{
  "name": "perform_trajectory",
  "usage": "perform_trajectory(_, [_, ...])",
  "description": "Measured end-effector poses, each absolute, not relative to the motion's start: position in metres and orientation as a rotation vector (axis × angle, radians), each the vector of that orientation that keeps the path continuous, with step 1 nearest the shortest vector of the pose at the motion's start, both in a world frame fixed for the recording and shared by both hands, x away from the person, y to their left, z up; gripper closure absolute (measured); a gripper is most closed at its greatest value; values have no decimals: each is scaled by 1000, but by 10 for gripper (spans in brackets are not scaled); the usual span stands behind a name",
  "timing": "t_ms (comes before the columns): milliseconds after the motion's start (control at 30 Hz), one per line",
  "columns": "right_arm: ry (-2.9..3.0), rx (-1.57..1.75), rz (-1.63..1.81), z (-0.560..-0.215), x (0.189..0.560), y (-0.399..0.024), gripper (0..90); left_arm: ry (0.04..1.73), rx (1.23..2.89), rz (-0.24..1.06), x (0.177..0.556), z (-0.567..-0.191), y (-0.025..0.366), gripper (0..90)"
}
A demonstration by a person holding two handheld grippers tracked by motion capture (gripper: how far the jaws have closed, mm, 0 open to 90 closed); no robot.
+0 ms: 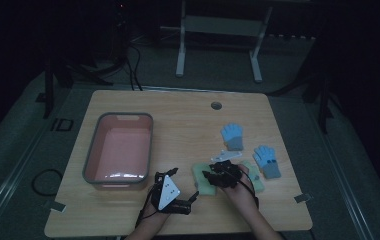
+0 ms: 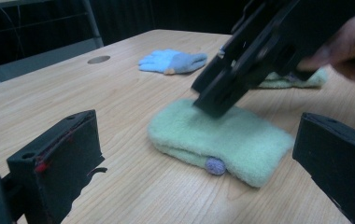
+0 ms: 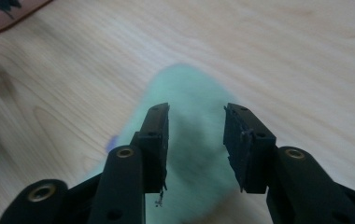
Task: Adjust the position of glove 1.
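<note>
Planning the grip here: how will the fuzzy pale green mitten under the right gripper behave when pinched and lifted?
The fuzzy pale green mitten lies flat and fleecy, so it will probably droop limply. It looks light and unlikely to slip. The right gripper, jaws apart above it, should pinch it easily.

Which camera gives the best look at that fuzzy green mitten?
The left gripper view: the green mitten lies whole and sharp there. The right gripper view has it blurred behind the jaws; the high view shows it small and partly covered.

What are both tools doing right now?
Left tool: open, holding nothing, facing the green mitten.
Right tool: open, jaws either side of that mitten, not gripping it.
</note>
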State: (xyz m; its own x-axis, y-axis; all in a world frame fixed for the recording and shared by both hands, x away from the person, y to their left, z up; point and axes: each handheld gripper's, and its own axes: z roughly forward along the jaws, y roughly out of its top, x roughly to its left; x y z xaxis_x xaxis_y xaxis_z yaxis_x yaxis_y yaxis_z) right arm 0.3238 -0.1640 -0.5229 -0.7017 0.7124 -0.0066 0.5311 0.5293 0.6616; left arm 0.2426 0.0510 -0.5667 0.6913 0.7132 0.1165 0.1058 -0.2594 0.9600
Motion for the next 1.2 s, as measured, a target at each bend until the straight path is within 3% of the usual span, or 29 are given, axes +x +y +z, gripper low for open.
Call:
perform_trajectory(533, [2431, 1008, 897, -499, 330, -263, 680, 657, 1761, 663, 243, -567, 51, 13])
perform_trajectory(833, [2461, 1119, 899, -519, 327, -302, 670, 660, 1760, 662, 243, -567, 51, 13])
perform_trajectory(1033, [2487, 1100, 851, -535, 329, -302, 655, 661, 1760, 661, 243, -567, 51, 13])
perform_trajectory(1200, [2446, 1117, 870, -539, 324, -299, 856, 661, 1760, 662, 243, -567, 51, 13])
